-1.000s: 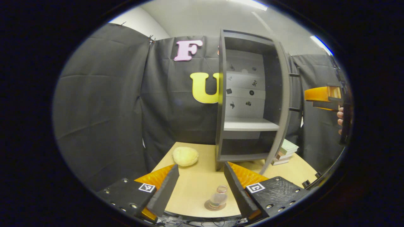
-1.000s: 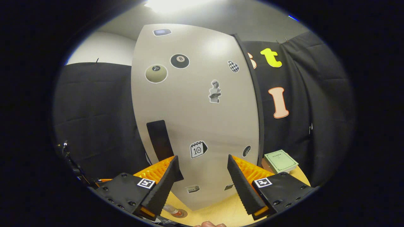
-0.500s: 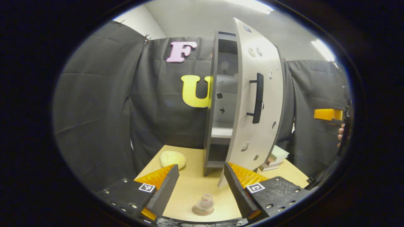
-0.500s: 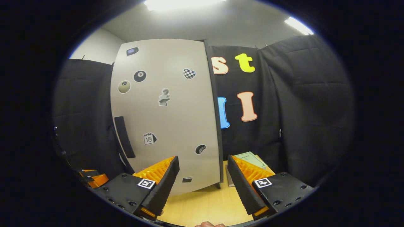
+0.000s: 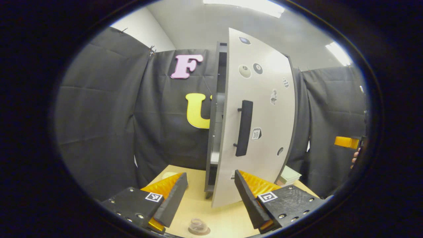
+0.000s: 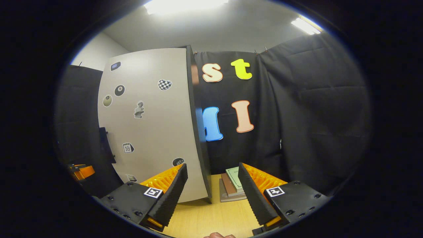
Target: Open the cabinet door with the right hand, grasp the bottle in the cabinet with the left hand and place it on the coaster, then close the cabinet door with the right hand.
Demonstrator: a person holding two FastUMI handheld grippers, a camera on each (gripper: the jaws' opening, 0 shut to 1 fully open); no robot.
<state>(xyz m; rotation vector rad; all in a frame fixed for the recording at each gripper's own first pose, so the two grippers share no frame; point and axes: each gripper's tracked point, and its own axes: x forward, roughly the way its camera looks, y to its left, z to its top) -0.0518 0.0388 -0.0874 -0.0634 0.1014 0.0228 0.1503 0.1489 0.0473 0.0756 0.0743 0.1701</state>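
the cabinet door [image 5: 261, 125] has swung nearly shut since a second ago, a narrow gap left; bottle [image 5: 197, 225] sits on the coaster [image 5: 199, 230] before it; left gripper [image 5: 210, 195] and right gripper [image 6: 212, 188] both gape empty

The bottle [image 5: 197, 224] stood on the coaster [image 5: 199, 230] at the table's [image 5: 224, 218] near edge, before the cabinet [image 5: 214, 115]; books [image 6: 233, 185] lay right of it.
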